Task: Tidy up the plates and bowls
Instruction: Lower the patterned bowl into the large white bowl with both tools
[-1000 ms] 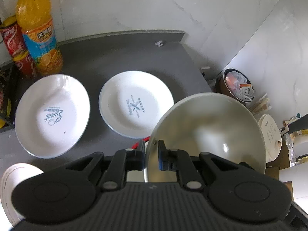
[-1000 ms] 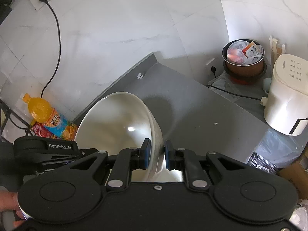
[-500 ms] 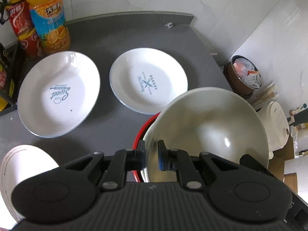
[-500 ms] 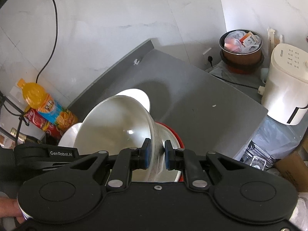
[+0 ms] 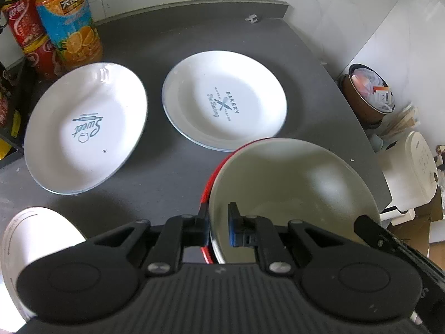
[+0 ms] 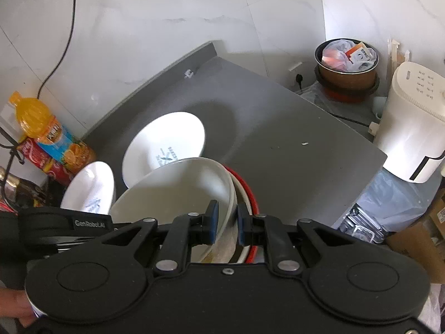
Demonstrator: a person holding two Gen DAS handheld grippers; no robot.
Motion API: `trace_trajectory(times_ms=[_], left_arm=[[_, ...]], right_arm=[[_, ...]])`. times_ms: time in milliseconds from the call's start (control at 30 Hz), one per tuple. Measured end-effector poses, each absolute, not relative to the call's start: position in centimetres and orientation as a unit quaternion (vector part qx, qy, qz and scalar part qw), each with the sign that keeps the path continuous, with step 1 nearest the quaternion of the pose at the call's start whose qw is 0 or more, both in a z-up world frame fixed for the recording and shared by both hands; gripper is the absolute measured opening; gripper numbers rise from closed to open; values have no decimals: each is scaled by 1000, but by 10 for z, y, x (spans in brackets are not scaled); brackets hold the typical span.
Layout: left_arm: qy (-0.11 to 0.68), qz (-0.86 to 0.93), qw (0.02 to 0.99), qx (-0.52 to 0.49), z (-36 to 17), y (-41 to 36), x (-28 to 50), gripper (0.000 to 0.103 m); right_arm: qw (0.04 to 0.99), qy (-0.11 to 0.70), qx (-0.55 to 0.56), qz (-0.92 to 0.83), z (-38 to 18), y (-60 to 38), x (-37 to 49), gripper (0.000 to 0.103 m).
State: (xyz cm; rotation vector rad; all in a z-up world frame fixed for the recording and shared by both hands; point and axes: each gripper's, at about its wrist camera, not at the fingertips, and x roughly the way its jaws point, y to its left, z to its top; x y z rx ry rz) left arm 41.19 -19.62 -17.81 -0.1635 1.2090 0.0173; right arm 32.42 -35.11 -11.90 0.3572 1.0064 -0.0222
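A large white bowl (image 5: 294, 183) is held at its rim on both sides. My left gripper (image 5: 218, 226) is shut on its left rim; my right gripper (image 6: 225, 224) is shut on its right rim. The white bowl (image 6: 178, 192) hangs low over a red-rimmed bowl (image 5: 211, 178), whose red edge (image 6: 250, 192) shows beneath it. Two white plates lie on the grey counter (image 5: 172, 164): a "Sweet" plate (image 5: 86, 128) at left and a "Bakery" plate (image 5: 225, 100) beyond the bowl.
An orange juice bottle (image 5: 69, 19) and red cans (image 5: 27, 33) stand at the back left. Another white dish (image 5: 33, 239) sits at the near left. A bin (image 6: 347, 69) and a white appliance (image 6: 417, 130) stand off the counter's right edge.
Both grippers have lowered the white bowl from a steep tilt to nearly level. The red-rimmed bowl has come into view beneath it.
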Motion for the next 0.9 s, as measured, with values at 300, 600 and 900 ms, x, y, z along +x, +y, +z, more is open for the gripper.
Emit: trace_trajectory(times_ms=[300, 600, 900], left_arm=[[563, 12, 823, -69, -178, -199, 415, 12], [571, 10, 816, -96, -176, -184, 418, 16], [577, 9, 811, -101, -172, -179, 419, 19]], right_arm=[[854, 492, 167, 2, -128, -358, 329, 14], [844, 496, 200, 23, -128, -377, 325, 14], [837, 505, 202, 54, -128, -383, 330, 6]])
